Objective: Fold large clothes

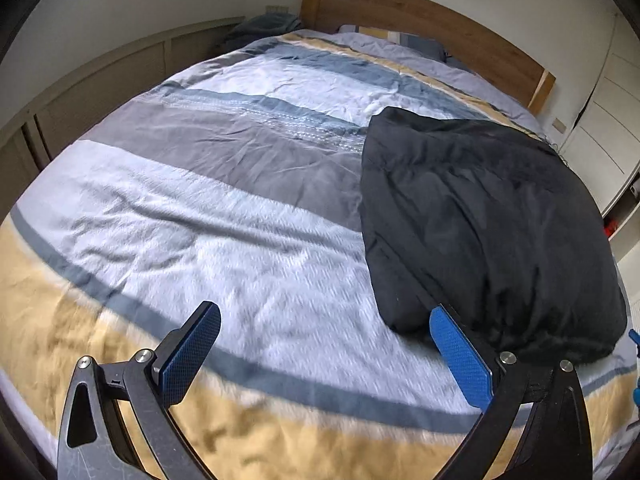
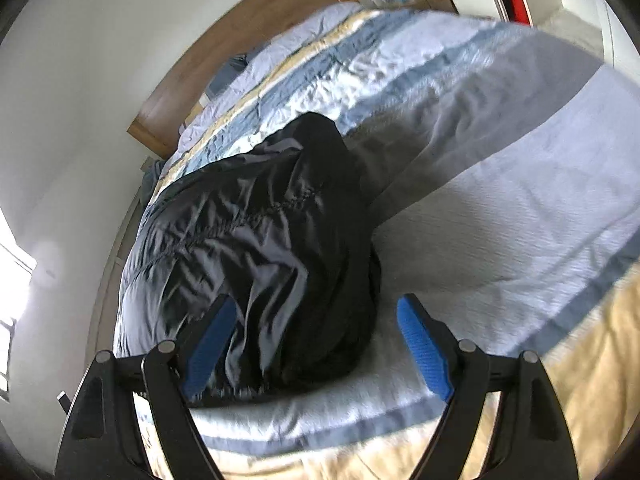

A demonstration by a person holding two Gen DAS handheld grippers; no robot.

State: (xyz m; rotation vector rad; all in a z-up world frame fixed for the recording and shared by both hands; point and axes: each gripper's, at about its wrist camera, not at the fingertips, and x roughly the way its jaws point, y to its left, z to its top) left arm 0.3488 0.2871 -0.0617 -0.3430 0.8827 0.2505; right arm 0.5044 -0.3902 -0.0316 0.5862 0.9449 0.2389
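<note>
A black padded garment (image 1: 480, 216) lies folded into a thick bundle on the right side of the striped bed cover (image 1: 224, 208). My left gripper (image 1: 324, 344) hovers open above the bare cover, just left of the bundle's near corner, with nothing between its blue pads. In the right wrist view the same black garment (image 2: 272, 248) fills the middle. My right gripper (image 2: 316, 332) is open wide above the bundle's near end. Its pads stand apart from the cloth and hold nothing.
The bed has a wooden headboard (image 1: 424, 28) and pillows (image 1: 416, 46) at the far end. A low wall panel (image 1: 92, 80) runs along the left side, white cupboard doors (image 1: 600, 120) stand to the right. A bedside table (image 2: 416, 0) sits by the far corner.
</note>
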